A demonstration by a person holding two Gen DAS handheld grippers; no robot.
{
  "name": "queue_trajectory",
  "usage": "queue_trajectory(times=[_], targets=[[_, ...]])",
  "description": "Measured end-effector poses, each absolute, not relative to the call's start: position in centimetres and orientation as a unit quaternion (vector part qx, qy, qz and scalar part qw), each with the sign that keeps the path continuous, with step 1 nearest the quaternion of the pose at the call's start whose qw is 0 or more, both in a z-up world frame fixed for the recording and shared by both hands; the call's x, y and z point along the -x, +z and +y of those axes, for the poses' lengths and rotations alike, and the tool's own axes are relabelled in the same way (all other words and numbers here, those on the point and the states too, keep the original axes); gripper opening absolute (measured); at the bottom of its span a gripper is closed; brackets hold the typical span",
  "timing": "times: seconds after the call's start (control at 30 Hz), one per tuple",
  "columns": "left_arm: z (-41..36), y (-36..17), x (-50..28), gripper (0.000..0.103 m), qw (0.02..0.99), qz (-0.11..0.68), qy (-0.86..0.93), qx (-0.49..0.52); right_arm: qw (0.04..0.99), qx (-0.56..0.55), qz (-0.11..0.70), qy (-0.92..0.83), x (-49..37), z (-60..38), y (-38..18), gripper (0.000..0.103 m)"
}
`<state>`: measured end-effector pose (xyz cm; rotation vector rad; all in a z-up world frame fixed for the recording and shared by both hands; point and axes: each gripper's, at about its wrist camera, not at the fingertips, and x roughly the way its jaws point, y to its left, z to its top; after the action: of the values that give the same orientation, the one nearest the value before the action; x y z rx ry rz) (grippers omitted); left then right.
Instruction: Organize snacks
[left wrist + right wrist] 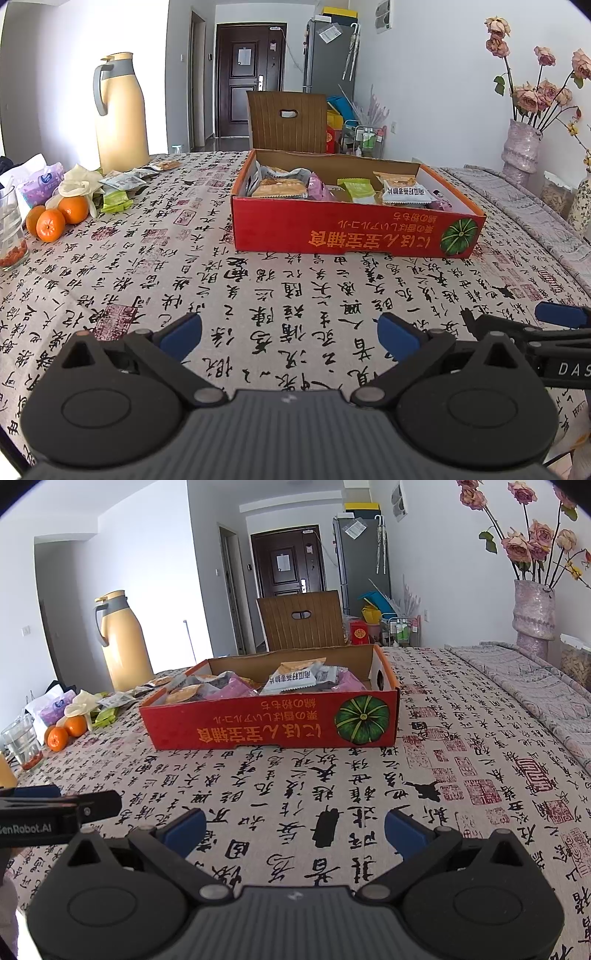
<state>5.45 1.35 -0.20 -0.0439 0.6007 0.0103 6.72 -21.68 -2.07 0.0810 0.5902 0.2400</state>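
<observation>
Jaws on both tools stand spread wide with nothing between them: the left gripper point(290, 338) and the right gripper point(295, 830) both hover low over the calligraphy tablecloth point(295, 295), side by side and well back from everything they might handle. Straight ahead of both lies the red cardboard box point(354, 230), its long side running across the view and its printed front wall facing the grippers; it already holds a heap of wrapped snacks, among them a white packet point(406, 194) and a green one point(360, 190). Loose snack packets point(122, 184) that still lie outside the box are far off to the left, past the box's left end, strung out on the cloth from a green packet point(116, 201) toward the base of the yellow thermos jug point(120, 114). Oranges point(55, 219) and a glass point(11, 229) sit just in front of that cluster. Judging by the layout, the left gripper is the nearer one to those strays, and the reach would run forward and leftward, then rightward to drop into the box. The packets lie flat and at mixed angles, so I judge that a pinch across a crimped edge would serve best. The oranges crowd the green packet closely, which makes knocking them a risk.
</observation>
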Motion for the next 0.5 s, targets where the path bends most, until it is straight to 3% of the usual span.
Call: queue_trajectory(times=[0.5], targets=[[1.40,-0.23,-5.23,0.103,0.955,0.295,0.004,0.022,0.949,-0.040,0.290,0.118,-6.71,-21.65,-2.07,0.103]])
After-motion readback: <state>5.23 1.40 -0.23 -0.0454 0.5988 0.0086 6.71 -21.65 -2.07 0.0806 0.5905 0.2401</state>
